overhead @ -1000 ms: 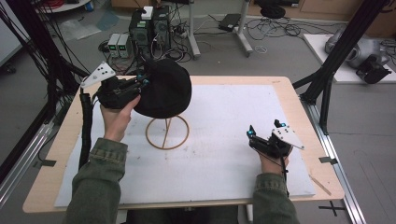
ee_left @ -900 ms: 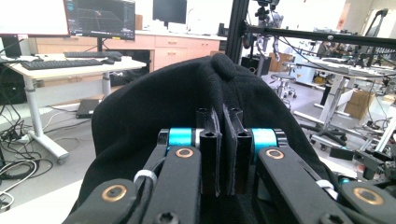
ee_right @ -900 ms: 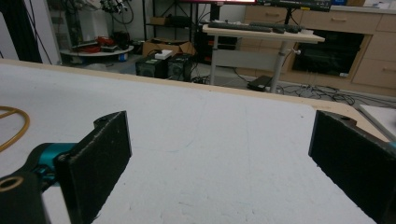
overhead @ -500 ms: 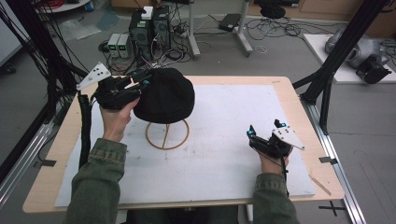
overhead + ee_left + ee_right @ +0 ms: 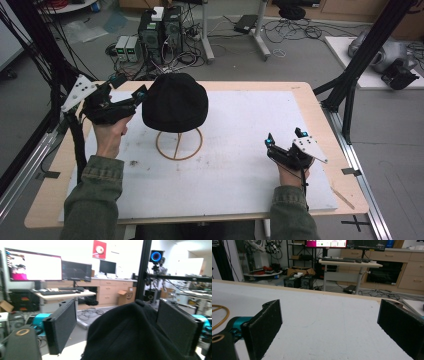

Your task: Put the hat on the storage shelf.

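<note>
Inspector: You are holding the left gripper [image 5: 131, 100] in the upper left of the high view, level with the black hat [image 5: 175, 102]. Its jaws are standing spread, with the hat's cloth bulging between them but neither pad pinching it, as the left gripper view shows [image 5: 135, 332].

Second: And where is the hat sitting?

Inspector: At centre frame, draped over the wire stand [image 5: 179, 144], whose ring is resting on the white mat [image 5: 240, 175]. I judge you are keeping the jaws wide to let the hat settle there.

Second: What is changing since the earlier frames?

Inspector: The hat is sitting squarer and lower on the stand, and your left hand is drawing back toward the left edge.

Second: The other side?

Inspector: Your right gripper [image 5: 285, 145] is resting at lower right, jaws spread on nothing, parked clear as before.
</note>
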Available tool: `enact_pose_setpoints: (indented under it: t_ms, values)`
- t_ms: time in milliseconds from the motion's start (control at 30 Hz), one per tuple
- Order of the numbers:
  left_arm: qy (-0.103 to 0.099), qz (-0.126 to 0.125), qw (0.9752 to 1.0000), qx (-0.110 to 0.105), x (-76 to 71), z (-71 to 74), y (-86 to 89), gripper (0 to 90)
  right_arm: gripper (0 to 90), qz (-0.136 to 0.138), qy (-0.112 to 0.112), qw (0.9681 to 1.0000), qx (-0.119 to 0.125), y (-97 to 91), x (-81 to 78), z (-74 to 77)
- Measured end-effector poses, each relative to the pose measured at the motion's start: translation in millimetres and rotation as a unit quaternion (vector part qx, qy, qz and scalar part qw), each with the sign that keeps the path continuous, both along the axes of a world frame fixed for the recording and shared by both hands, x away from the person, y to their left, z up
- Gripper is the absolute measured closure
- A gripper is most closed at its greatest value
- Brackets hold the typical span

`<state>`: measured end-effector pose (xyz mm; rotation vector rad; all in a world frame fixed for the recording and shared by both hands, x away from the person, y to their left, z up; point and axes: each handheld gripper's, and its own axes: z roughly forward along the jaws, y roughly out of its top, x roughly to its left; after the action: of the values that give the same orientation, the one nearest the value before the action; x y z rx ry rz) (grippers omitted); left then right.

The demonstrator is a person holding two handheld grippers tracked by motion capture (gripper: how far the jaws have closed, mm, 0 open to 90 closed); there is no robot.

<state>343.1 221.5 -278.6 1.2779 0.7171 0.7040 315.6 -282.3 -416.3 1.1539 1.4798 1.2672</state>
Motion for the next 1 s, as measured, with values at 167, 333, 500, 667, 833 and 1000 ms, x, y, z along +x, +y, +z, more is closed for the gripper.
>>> enact_pose_setpoints:
  t_ms: [167,333,500,667,833,1000]
  values:
    - [-0.009,0.041,0.9991,-0.003,-14.6,-7.1,18.6,16.1,4.8,-0.002,0.000,1.0000,0.001,0.4,-0.2,0.2]
    - [-0.010,0.089,0.9960,-0.006,-32.6,-19.4,44.4,16.1,4.8,-0.001,-0.001,1.0000,-0.002,0.3,-0.3,0.1]
    - [-0.005,0.140,0.9900,-0.013,-45.8,-31.3,65.5,15.9,4.8,-0.002,-0.002,1.0000,0.000,1.0,-0.5,0.6]
    - [0.000,0.168,0.9858,-0.008,-56.5,-45.0,77.1,16.0,4.9,-0.006,0.001,1.0000,-0.002,1.4,-0.2,0.4]
    - [0.012,0.214,0.9767,0.003,-60.1,-64.8,80.0,16.2,4.9,-0.013,-0.002,0.9999,-0.001,1.3,-2.3,1.5]
    - [0.019,0.254,0.9667,0.025,-64.7,-88.5,76.0,16.3,4.9,-0.024,-0.001,0.9997,-0.005,2.0,-3.5,1.4]
